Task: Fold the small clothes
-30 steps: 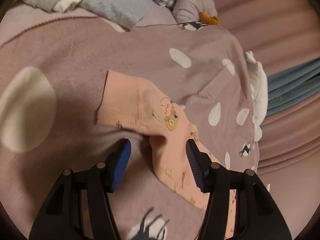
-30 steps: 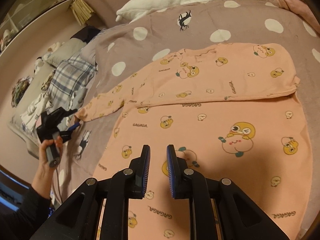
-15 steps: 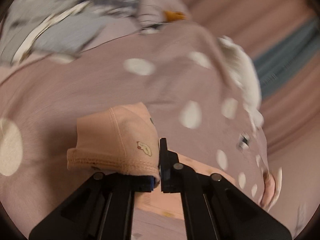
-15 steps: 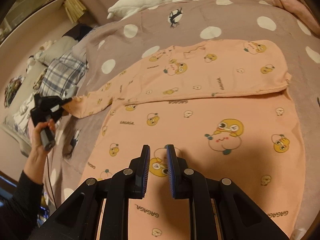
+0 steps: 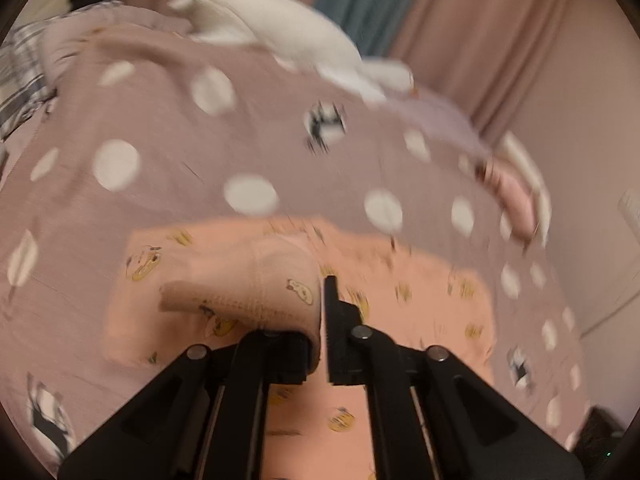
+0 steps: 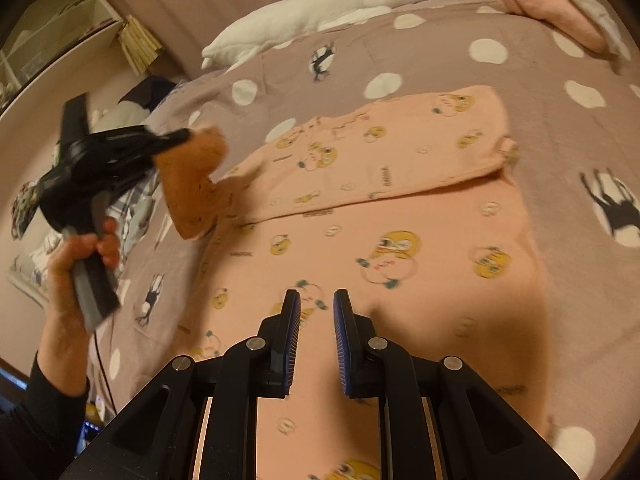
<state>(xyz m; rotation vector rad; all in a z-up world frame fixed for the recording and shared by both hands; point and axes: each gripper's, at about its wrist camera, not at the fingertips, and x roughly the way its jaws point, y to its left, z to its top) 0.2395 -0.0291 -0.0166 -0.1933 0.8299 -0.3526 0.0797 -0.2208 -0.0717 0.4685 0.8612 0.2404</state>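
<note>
Left hand-held gripper is clamped on the sleeve cuff of the pink top, holding it lifted above the garment. Right hand-held gripper hovers over the top's lower part, its jaws slightly apart and holding nothing. Spread flat, the top lies on the dotted bed, near a plush goose.

A bed covered by a mauve blanket with white dots and penguin prints carries a peach cartoon-print top, spread flat. Along its far edge lie a white goose plush and a pink pillow.
</note>
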